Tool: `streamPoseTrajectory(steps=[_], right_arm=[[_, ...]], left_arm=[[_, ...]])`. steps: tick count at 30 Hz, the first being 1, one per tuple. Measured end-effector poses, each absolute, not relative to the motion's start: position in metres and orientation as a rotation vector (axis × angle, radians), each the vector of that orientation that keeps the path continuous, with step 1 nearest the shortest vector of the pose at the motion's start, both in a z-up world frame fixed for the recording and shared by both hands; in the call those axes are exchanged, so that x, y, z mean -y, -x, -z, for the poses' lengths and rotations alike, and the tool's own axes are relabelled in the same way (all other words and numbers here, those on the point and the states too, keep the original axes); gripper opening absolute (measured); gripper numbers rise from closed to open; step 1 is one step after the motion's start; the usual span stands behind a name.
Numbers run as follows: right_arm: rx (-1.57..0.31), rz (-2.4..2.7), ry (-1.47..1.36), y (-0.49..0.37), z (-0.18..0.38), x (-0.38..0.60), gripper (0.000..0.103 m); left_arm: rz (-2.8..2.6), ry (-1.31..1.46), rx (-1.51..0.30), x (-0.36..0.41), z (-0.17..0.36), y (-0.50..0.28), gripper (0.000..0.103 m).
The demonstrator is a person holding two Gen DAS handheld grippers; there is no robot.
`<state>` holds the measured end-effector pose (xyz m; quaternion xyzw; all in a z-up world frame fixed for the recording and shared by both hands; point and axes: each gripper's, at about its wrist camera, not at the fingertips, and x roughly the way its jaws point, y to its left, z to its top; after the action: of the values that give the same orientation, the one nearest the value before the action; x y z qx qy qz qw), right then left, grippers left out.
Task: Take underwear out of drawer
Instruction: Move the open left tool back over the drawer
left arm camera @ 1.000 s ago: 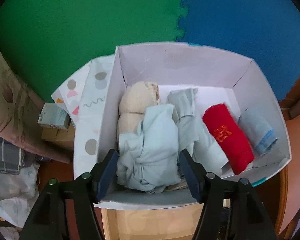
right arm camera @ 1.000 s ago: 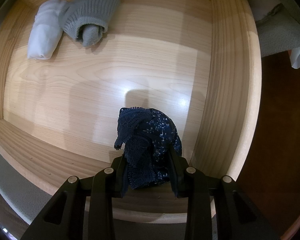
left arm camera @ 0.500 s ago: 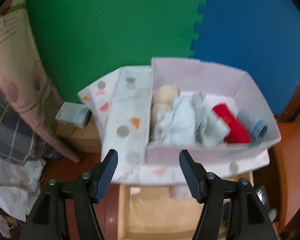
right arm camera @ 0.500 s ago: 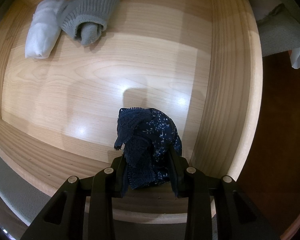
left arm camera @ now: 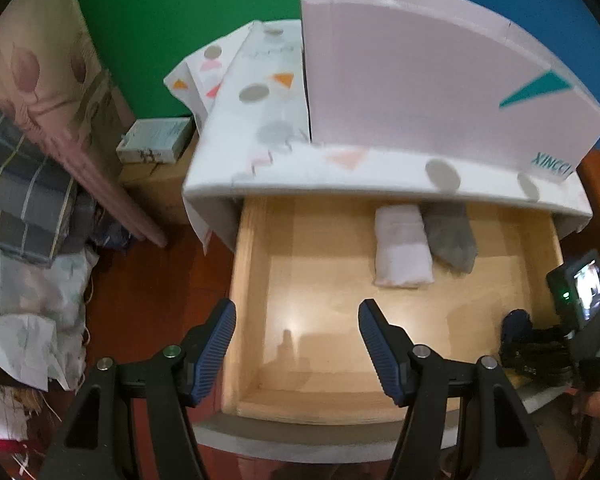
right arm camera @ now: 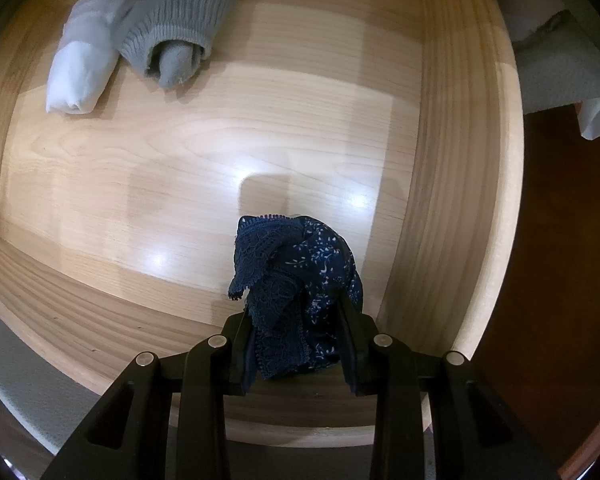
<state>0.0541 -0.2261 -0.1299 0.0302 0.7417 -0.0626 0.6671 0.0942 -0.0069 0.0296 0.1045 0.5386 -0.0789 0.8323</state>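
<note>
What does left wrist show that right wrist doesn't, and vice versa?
Left wrist only: the white cardboard box on the patterned white top above the drawer, the green and blue foam wall mats, piled bedding, and the open left hand-held gripper, empty.

Right wrist only: a close look at the navy lace underwear clamped in the right hand-held gripper, and the grey roll's ribbed knit.

Both: the light wooden drawer, the rolled white cloth and the rolled grey ribbed sock side by side.
</note>
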Motion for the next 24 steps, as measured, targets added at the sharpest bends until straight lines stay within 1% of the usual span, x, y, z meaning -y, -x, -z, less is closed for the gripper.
streamPoseTrajectory(steps=[7,13,19,24], right_arm=[[-1.671,0.143,-0.058,-0.051,0.128,0.224,0.03],[-1.666,0.142,-0.065,-0.05,0.126,0.222,0.03],[-1.655,0.136,-0.061,-0.049,0.125,0.224,0.03],[-1.592,0.126,-0.062,-0.046,0.115,0.223,0.028]], left_arm=[[0.155,-0.207,-1.194,0.014,0.009,-0.089,0.065],[0.126,-0.144,-1.245,0.007,0.028,-0.092,0.065],[0.093,-0.113,-1.233,-0.002,0.032,-0.093,0.065],[0.07,-0.128,-1.212,-0.002,0.03,-0.092,0.065]])
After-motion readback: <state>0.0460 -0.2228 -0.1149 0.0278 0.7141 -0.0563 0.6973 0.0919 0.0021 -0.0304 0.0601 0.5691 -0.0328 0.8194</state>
